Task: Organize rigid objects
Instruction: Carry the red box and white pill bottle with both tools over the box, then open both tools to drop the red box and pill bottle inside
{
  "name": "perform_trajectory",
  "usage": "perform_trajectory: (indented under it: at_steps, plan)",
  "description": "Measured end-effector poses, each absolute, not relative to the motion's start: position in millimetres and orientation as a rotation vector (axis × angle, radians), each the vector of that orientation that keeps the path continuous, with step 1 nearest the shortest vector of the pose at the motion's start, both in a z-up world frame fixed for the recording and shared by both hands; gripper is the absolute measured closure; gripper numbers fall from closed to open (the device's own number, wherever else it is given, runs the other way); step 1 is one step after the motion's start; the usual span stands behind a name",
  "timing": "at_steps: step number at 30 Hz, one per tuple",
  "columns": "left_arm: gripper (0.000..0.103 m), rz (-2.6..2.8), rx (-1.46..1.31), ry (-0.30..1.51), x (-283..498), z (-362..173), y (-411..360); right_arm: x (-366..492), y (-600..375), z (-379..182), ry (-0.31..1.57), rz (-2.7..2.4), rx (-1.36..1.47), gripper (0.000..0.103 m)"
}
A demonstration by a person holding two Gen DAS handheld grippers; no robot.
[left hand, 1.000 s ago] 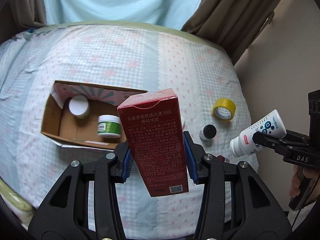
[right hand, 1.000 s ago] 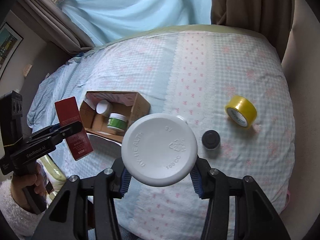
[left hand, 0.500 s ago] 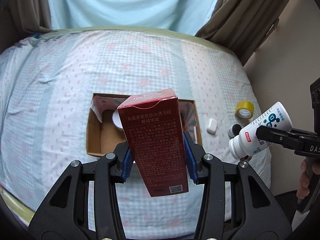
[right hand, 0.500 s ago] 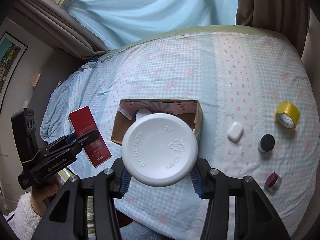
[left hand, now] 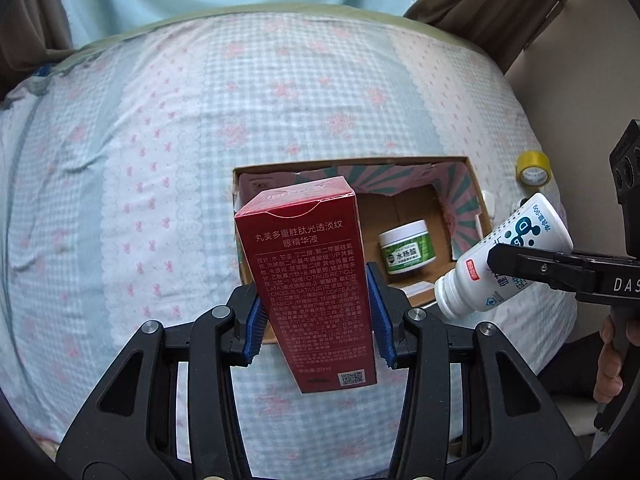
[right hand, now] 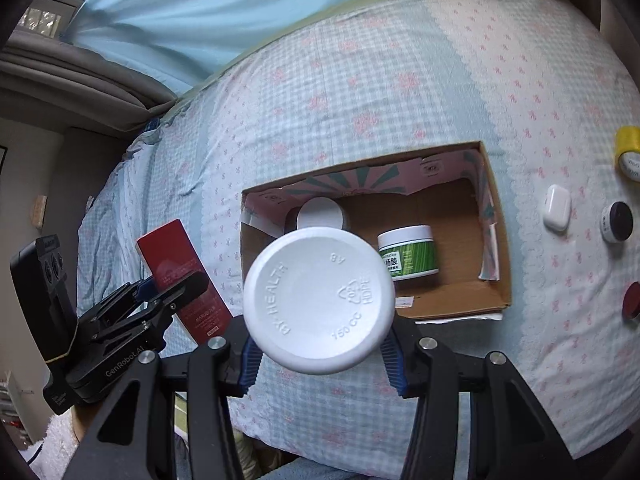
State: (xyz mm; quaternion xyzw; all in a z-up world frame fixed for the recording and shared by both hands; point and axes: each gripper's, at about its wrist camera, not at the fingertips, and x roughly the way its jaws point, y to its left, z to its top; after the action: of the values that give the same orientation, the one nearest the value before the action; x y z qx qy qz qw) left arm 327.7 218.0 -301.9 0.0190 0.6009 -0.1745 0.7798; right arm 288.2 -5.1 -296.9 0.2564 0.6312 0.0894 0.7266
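My left gripper is shut on a tall red carton, held upright above the left end of the open cardboard box. My right gripper is shut on a white plastic bottle, whose round base faces the camera over the box's near edge. In the left wrist view that white bottle hangs tilted, cap down, by the box's right corner. Inside the box stand a green-labelled jar and a white-lidded jar. The red carton shows left of the box.
The box lies on a bed with a checked blue and pink cover. To its right lie a white earbud case, a black-lidded jar, a yellow tape roll and a dark red lid. Curtains hang behind.
Both grippers have carried their loads leftwards and down, closer to the box. The box now sits right under the carton and the bottle and looks larger.
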Motion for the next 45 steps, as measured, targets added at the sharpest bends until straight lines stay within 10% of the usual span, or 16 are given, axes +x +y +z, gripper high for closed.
perform_trajectory:
  at_steps: [22, 24, 25, 28, 45]
  plan:
    - [0.061, -0.35, 0.231, 1.458, 364.9, -425.5, 186.9, 361.5, 22.4, -454.4, 1.74, 0.094, 0.655, 0.056]
    - [0.036, -0.369, 0.269, 1.409, 364.2, -416.4, 181.7, 366.5, 21.4, -455.9, 1.737, 0.075, 0.633, 0.052]
    - [0.001, -0.381, 0.276, 1.396, 363.4, -411.7, 180.0, 367.6, 19.4, -452.6, 1.721, 0.073, 0.641, 0.042]
    - [0.0, -0.416, 0.26, 1.377, 359.6, -404.0, 179.4, 365.2, 10.1, -435.9, 1.653, 0.084, 0.667, 0.0]
    - [0.0, -0.37, 0.156, 1.369, 337.8, -373.9, 206.8, 310.7, -25.2, -403.0, 1.53, -0.042, 0.634, 0.0]
